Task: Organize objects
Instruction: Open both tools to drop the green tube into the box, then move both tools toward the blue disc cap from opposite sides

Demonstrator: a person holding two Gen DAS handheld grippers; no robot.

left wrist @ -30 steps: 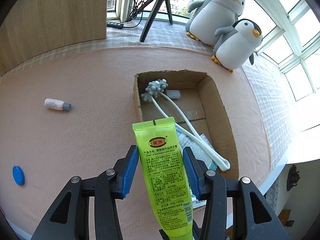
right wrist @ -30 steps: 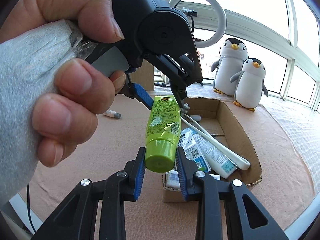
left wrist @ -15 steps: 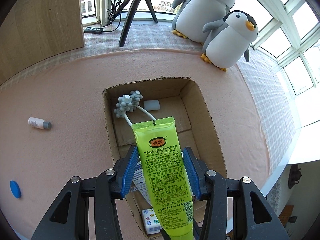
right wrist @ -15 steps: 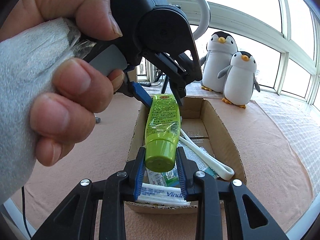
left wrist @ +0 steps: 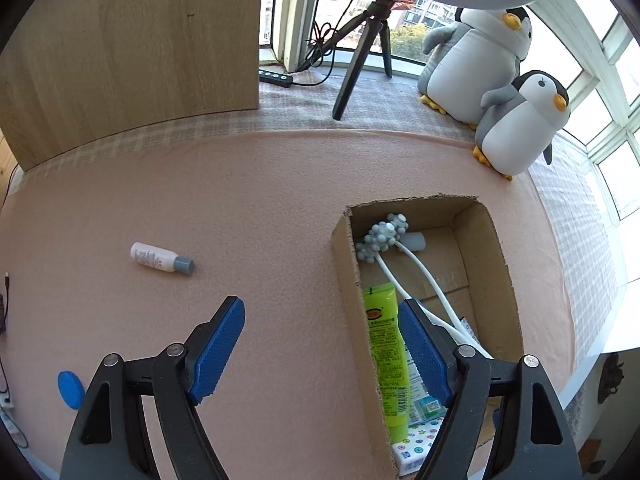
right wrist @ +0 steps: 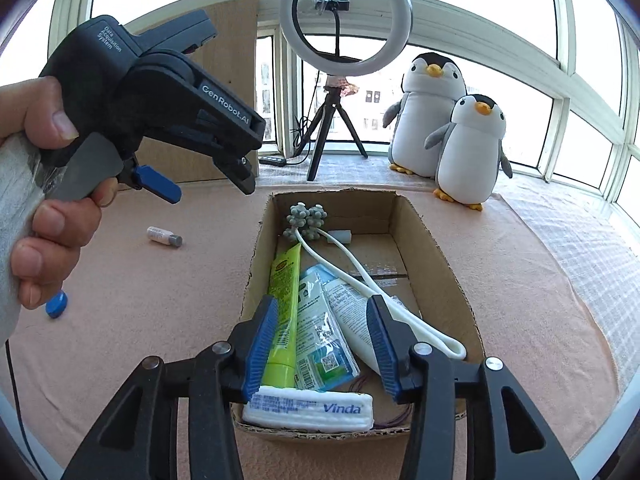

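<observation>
Both tools are empty on my feed. The left tool (left wrist: 320, 344) has its blue pads spread wide apart, hanging over the pink counter (left wrist: 260, 208) with its right pad over the left wall of the cardboard box (left wrist: 496, 264). In the right wrist view I can see the hand (right wrist: 44, 208) gripping that left tool from the side, though the sleeve and most of the handle run off the frame edge. The right tool (right wrist: 322, 344) is spread open too, sitting over the near end of the box.

The green tube (right wrist: 285, 304) is lying inside the box along its left wall, cap toward me. From the left wrist view its lower end is cut off by the box wall and the pad. Next to it there's a clear packet (right wrist: 320, 332), a white tube partly behind the right pad, a white looped massager (right wrist: 344, 260) with knobby grey balls at the far end, and a Vinda tissue pack (right wrist: 308, 410) across the near end. Something small and white sits at the far end of the box, can't make out what.

Still out on the counter: a small white bottle (left wrist: 162, 259) with a grey cap, on its side, and a blue cap (left wrist: 70, 390) near the left edge, well apart from each other. 2 plush penguins (right wrist: 448, 124) and a ring light (right wrist: 346, 20) sit by the window.
</observation>
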